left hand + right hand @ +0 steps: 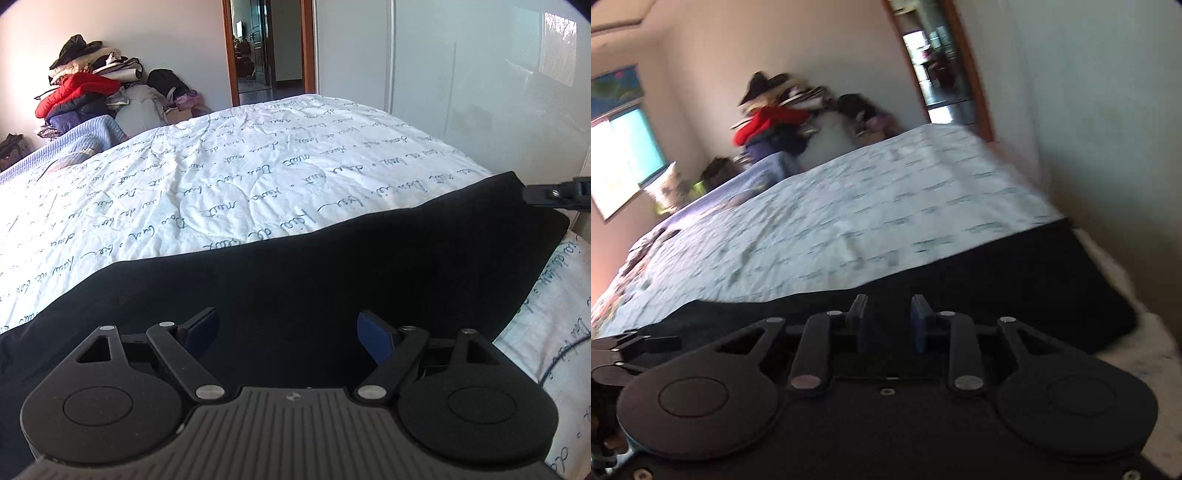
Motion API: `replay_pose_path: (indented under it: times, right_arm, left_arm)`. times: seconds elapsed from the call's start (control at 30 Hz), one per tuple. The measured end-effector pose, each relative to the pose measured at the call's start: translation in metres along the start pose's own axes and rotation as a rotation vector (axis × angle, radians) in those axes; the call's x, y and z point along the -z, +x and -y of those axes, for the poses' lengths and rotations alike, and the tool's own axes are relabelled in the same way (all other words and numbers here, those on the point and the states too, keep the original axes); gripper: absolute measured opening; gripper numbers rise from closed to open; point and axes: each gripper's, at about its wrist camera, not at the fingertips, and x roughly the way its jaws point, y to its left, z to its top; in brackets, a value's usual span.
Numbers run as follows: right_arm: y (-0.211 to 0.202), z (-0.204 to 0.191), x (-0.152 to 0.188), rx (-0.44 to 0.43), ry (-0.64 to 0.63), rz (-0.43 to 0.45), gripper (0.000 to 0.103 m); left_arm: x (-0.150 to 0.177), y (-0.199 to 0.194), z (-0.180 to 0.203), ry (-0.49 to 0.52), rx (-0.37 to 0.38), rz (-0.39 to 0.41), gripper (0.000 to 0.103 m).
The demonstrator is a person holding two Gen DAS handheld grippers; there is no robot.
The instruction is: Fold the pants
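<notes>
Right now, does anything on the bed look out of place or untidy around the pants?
Nothing about the black pants stands out: they lie flat in a long band on the white quilt. The only untidy spot is off the bed: a pile of clothes heaped against the far wall. The right wrist view is blurred, so small details stay unclear.
</notes>
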Motion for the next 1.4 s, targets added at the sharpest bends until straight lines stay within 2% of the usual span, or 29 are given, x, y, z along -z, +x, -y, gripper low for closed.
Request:
replay_pose_path:
  times: [0.13,0.2,0.23,0.3,0.43,0.67,0.73,0.77,0.8,0.83,0.9,0.97,1.03,1.13,1.17,1.27,1.33,1.4]
  right_arm:
    - [-0.022,0.053,0.009,0.147,0.104,-0.002,0.028]
    - [-0.027,0.077,0.015,0.178,0.173,-0.005,0.028]
    - [-0.028,0.086,0.018,0.179,0.205,-0.008,0.030]
    - [-0.024,0.098,0.023,0.162,0.258,-0.014,0.041]
    - [-0.010,0.110,0.025,0.159,0.332,-0.022,0.042]
    - [0.009,0.134,0.024,0.051,0.506,0.010,0.042]
    - [0.013,0.135,0.023,0.037,0.531,0.015,0.038]
    - [0.013,0.133,0.023,0.044,0.522,0.020,0.024]
    - [0.011,0.129,0.022,0.053,0.508,0.030,0.019]
    - [0.010,0.127,0.022,0.057,0.500,0.038,0.018]
    - [0.008,0.115,0.019,0.076,0.440,0.057,0.014]
    - [0.004,0.093,0.015,0.125,0.315,0.084,0.014]
    - [-0.001,0.058,0.009,0.185,0.097,0.114,0.013]
    - [-0.004,0.003,0.016,0.214,-0.230,0.131,0.013]
    - [-0.002,-0.011,0.020,0.229,-0.322,0.131,0.012]
    - [0.004,-0.047,0.037,0.280,-0.578,0.131,0.012]
    - [0.008,-0.061,0.047,0.289,-0.686,0.130,0.012]
    - [0.012,-0.068,0.050,0.290,-0.724,0.126,0.012]
  left_arm:
    - [-0.012,0.010,0.026,0.030,0.033,-0.003,0.085]
    - [-0.017,0.017,0.042,0.058,0.050,0.000,0.085]
    - [-0.019,0.019,0.050,0.071,0.055,0.004,0.085]
    - [-0.023,0.027,0.066,0.106,0.065,0.008,0.089]
    - [-0.016,0.047,0.094,0.186,0.083,-0.058,0.091]
    - [-0.010,0.046,0.095,0.187,0.079,-0.044,0.094]
    - [-0.012,0.046,0.093,0.182,0.075,-0.049,0.094]
    - [-0.013,0.046,0.092,0.181,0.071,-0.048,0.093]
    - [-0.015,0.046,0.092,0.181,0.065,-0.044,0.093]
    - [-0.016,0.046,0.092,0.180,0.059,-0.040,0.093]
    - [-0.020,0.044,0.092,0.173,0.053,-0.029,0.093]
    - [-0.024,0.041,0.090,0.157,0.050,-0.018,0.093]
    - [-0.029,0.041,0.086,0.125,0.042,-0.010,0.094]
    - [-0.043,0.045,0.082,0.041,0.057,-0.026,0.092]
    - [-0.049,0.046,0.081,0.008,0.083,-0.028,0.091]
    - [-0.070,0.048,0.081,-0.098,0.248,-0.045,0.093]
    - [-0.083,0.056,0.083,-0.179,0.382,-0.084,0.093]
    - [-0.091,0.069,0.088,-0.269,0.491,-0.138,0.095]
